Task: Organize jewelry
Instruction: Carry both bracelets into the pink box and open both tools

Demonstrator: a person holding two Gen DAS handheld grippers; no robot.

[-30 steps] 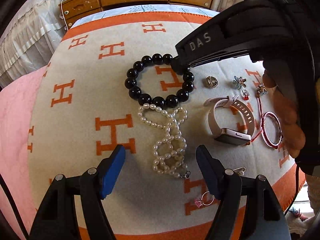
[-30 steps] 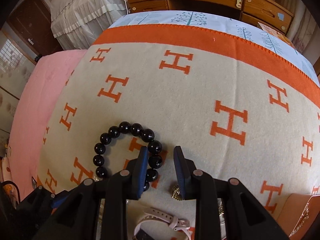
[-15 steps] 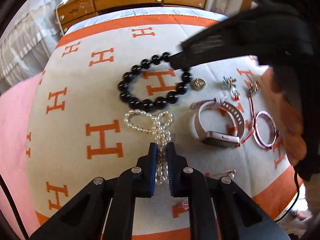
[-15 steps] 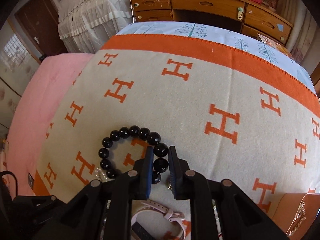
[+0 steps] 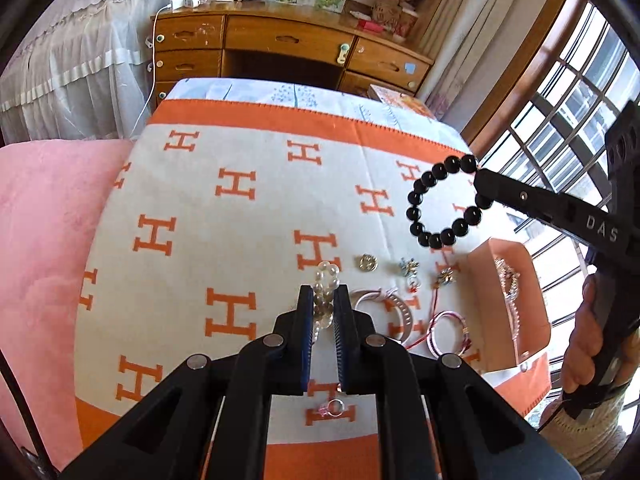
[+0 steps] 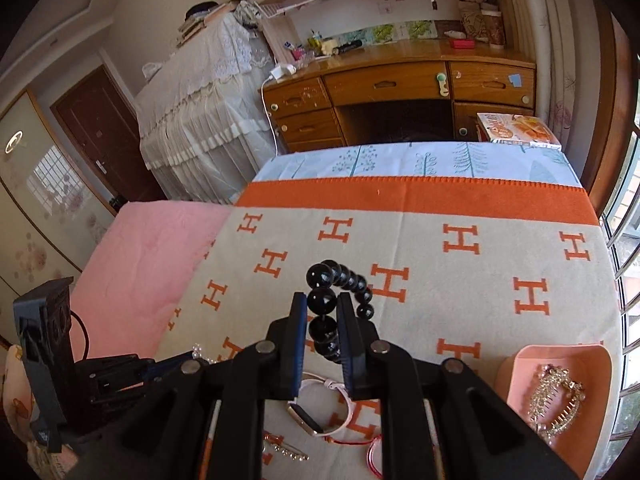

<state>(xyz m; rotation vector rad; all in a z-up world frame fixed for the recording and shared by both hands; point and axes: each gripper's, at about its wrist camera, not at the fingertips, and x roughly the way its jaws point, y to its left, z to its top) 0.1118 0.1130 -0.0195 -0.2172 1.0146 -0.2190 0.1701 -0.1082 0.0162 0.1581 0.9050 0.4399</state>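
Jewelry is mostly unsorted: only a sparkling hair comb [image 6: 556, 404] is seen in the pink tray [image 6: 520, 376] at the right edge of the H-patterned blanket [image 5: 240, 220] on the bed. A black bead bracelet [image 5: 440, 204], glossy and round-beaded, is clamped in the right gripper [image 6: 322, 312] and held in the air above the blanket. A pearl strand [image 5: 326, 288], pale and looped, is pinched in the left gripper [image 5: 322, 312], also lifted. Left lying on the blanket are a pink-strapped watch [image 5: 396, 312], a red cord bangle [image 5: 448, 332], a small ring [image 5: 334, 406], and three small brooches [image 5: 408, 268]. Judged so, sorting is at an early stage.
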